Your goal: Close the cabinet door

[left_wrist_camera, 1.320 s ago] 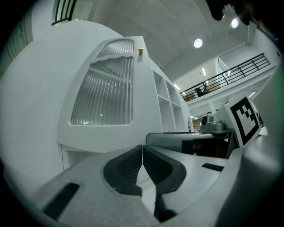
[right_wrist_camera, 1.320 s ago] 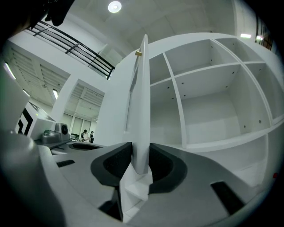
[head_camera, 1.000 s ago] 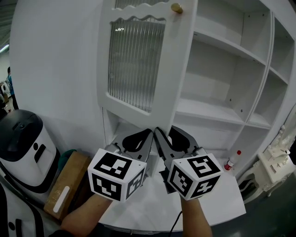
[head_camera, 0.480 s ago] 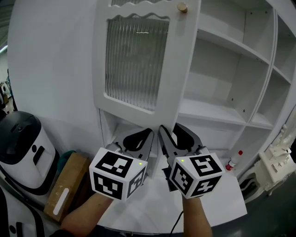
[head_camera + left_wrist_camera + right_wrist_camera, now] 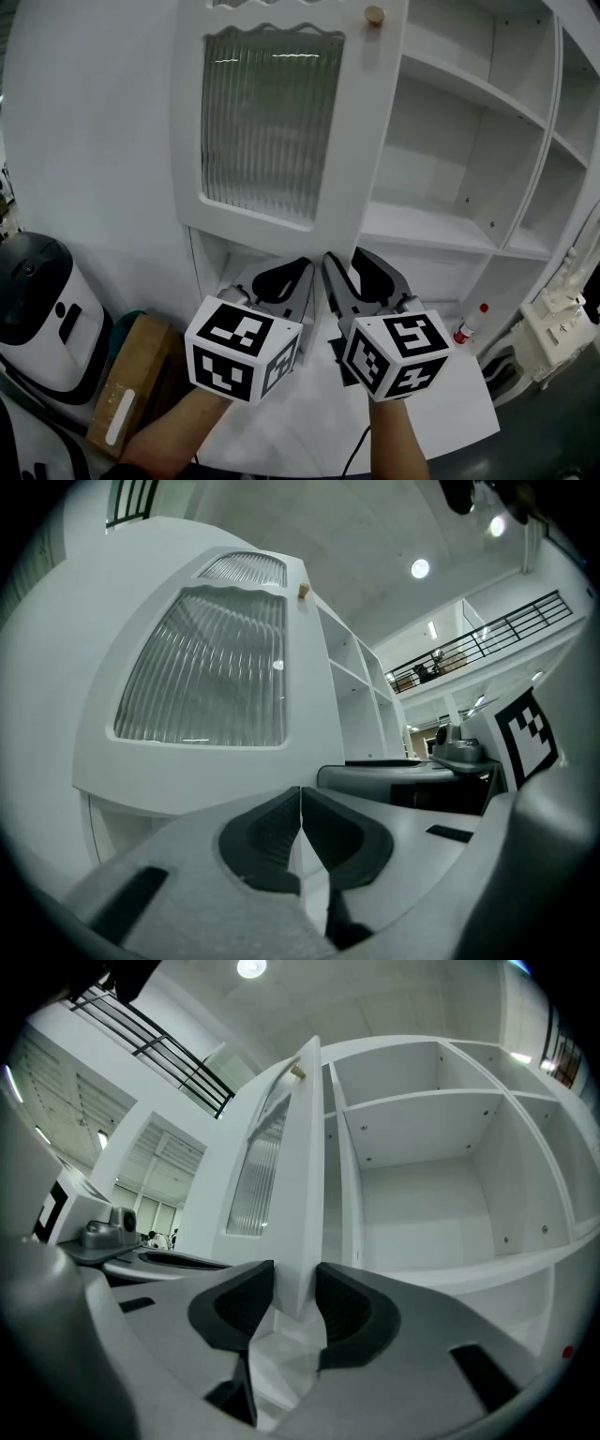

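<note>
My right gripper [image 5: 340,262] is open, jaws either side of the white door [image 5: 361,141] edge (ribbed glass panel [image 5: 267,122], wavy top); left gripper [image 5: 305,270] closed, empty.

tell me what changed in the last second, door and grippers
The right gripper spread its jaws wider; the lower edge of the cabinet door stands between them, contact unclear. The door shows more of its ribbed glass face, and its knob sits a little further right, toward the shelves. Unchanged: the left gripper shut, both grippers side by side just below the door.
</note>
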The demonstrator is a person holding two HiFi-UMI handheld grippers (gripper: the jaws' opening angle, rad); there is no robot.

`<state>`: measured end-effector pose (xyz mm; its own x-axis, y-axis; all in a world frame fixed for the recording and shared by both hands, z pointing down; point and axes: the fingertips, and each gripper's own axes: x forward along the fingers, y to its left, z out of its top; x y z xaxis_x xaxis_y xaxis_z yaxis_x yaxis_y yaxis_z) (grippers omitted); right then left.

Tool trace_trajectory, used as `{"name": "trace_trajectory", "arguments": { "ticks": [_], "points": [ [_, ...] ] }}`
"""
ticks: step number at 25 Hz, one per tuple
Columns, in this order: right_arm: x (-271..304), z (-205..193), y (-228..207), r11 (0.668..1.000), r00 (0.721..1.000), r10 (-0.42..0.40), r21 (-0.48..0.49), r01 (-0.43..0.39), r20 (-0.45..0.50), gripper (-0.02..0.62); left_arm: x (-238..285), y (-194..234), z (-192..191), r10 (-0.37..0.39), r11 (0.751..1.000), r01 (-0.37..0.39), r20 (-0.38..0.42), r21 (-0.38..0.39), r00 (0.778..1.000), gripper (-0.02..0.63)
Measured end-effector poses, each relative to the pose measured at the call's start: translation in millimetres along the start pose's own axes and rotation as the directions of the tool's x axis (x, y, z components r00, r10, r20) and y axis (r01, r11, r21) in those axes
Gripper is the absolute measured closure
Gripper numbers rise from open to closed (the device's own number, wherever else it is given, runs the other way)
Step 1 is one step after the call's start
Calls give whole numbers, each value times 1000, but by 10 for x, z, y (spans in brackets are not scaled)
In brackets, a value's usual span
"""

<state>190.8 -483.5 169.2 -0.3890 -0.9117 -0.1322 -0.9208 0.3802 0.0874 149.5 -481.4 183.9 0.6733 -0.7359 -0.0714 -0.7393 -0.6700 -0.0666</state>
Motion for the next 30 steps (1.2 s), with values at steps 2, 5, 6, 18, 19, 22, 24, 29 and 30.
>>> {"name": "trace_trajectory", "arguments": {
  "ticks": [2,5,6,18,19,22,24,29,30],
  "points": [
    [30,-5,-32,1000,1000,-2,4,2,-2,445,41,11,15,-6,1000,6,3,3,1000,594],
    [89,-22,-74,1000,1000,-8,10,8,-4,442,91,50,26,-10,1000,10,9,6,1000,594],
    [106,-29,-89,1000,1000,-11,10,11,-4,440,109,62,25,-12,1000,12,10,7,1000,594],
    [315,-78,-261,998,998,-56,-3,56,-4,431,318,171,30,-40,999,40,15,17,999,594],
    [327,-82,-276,998,998,-60,-4,60,-4,431,332,177,28,-42,999,42,15,18,999,594],
    [376,-90,-315,998,998,-66,0,66,-1,430,373,208,14,-48,999,47,11,22,999,594],
    [419,-101,-335,997,997,-79,-9,79,-1,428,397,232,-7,-52,998,52,7,24,999,594],
    [502,-114,-387,994,994,-106,-31,106,1,429,454,275,-35,-57,998,57,-1,25,998,594],
    [515,-113,-396,993,994,-111,-38,111,0,429,463,284,-36,-57,998,57,-1,23,998,594]
  ]
}}
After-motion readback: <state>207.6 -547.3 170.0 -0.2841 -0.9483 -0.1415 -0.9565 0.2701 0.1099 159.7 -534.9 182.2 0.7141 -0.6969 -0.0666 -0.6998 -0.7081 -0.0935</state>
